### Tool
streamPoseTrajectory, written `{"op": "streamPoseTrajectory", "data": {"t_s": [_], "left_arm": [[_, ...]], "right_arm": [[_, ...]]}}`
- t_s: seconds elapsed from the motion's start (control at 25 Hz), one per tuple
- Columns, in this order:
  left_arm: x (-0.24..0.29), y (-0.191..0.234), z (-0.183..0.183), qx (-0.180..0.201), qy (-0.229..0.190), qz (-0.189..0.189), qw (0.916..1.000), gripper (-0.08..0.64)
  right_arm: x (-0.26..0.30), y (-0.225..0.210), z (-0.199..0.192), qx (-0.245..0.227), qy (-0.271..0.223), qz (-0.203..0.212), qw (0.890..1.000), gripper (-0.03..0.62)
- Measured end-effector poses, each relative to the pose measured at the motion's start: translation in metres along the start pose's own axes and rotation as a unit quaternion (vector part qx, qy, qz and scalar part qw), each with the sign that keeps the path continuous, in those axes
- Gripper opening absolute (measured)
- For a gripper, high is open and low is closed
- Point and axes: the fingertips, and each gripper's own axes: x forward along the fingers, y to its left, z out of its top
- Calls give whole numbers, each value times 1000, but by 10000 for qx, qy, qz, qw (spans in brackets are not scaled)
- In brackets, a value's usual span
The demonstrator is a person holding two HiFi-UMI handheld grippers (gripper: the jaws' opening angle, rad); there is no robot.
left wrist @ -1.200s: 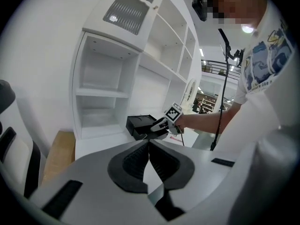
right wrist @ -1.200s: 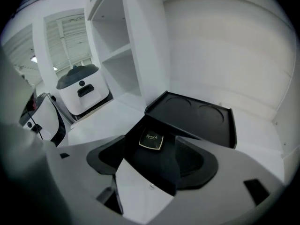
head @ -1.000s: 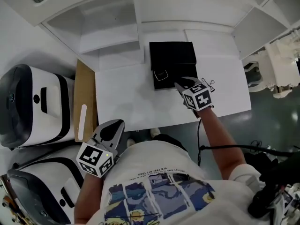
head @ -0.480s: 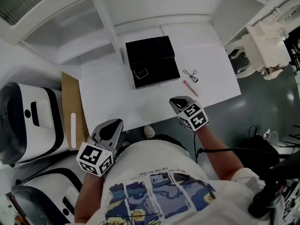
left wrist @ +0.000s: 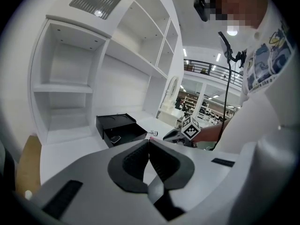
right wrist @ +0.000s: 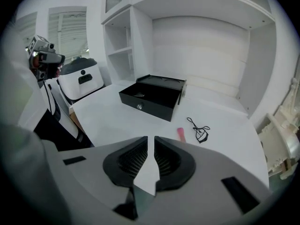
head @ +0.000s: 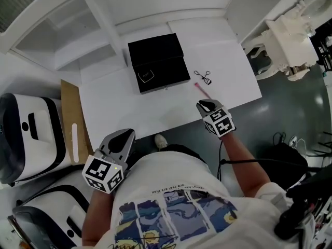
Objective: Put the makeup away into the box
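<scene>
An open black box (head: 158,64) stands on the white table (head: 129,108), with a small item (head: 147,77) inside it. A black eyelash curler (head: 203,76) and a pink stick (head: 202,90) lie to the box's right. My right gripper (head: 207,106) hovers at the table's front edge, just short of the pink stick (right wrist: 181,134), shut with nothing between its jaws. My left gripper (head: 122,139) hangs off the table's front edge on the left, shut and empty (left wrist: 149,142). The box (right wrist: 152,97) lies ahead of the right gripper (right wrist: 150,144).
White shelving (head: 104,30) runs behind the table. A brown cardboard sheet (head: 70,123) and two white machines (head: 26,128) sit to the left. A white ornate object (head: 290,40) stands on the floor at right.
My right gripper has drawn back from the black box to the table's front edge, uncovering the curler and pink stick. My left gripper has barely shifted in view.
</scene>
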Motion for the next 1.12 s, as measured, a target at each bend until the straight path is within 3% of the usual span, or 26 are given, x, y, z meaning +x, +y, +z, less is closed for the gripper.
{"op": "streamPoseTrajectory", "data": {"t_s": [0.12,0.48,0.84,1.12], "left_arm": [[-3,1,-5,-54,47,72,9999,14],[-19,9,-11,-124,120,363,9992,14],[-34,22,-14,-220,118,660,9975,14],[-31,24,-14,-221,115,628,9977,14]], "right_arm": [[5,-23,-8,-52,104,-277,9995,94],[31,-75,-32,-230,629,-512,9964,110],[59,-88,-40,-149,945,-160,9953,104],[61,-86,-41,139,917,-106,9956,64]]}}
